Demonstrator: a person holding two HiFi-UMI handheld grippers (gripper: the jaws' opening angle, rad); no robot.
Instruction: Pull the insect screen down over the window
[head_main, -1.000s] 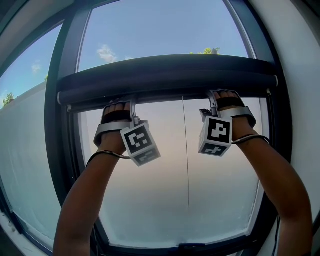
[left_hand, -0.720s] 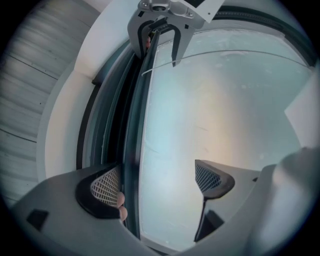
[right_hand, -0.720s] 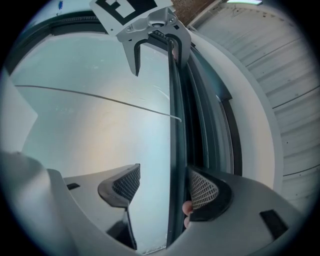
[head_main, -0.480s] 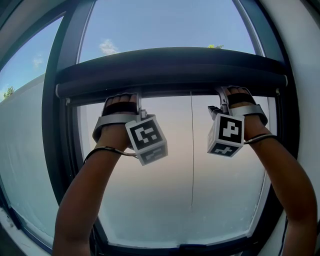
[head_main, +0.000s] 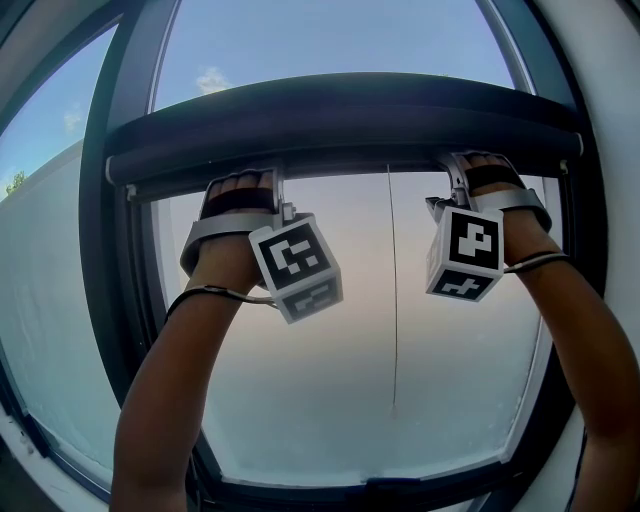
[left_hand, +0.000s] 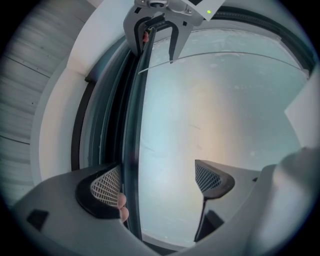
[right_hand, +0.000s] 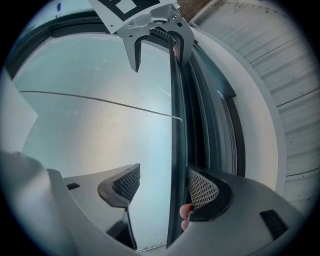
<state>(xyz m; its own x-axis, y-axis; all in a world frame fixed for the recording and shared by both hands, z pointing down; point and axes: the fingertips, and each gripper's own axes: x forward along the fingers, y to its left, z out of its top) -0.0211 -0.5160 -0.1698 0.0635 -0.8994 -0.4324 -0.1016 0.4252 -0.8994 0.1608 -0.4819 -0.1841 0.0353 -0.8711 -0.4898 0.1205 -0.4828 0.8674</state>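
Insect screen (head_main: 340, 120), partly hiding left gripper (head_main: 268, 192), right gripper (head_main: 453, 172)

I am indoors, close up at a window (head_main: 300, 400) whose dark frame (head_main: 120, 290) is set into a plain white wall (head_main: 610, 100); I can't tell whether this is a home or an office. Through the glass I see blue sky (head_main: 320, 50), a small cloud (head_main: 210, 80), a treetop (head_main: 15, 183) and a long pale wall outside (head_main: 50, 320). Beside the window, the left gripper view shows a surface of grey slats (left_hand: 22, 90).
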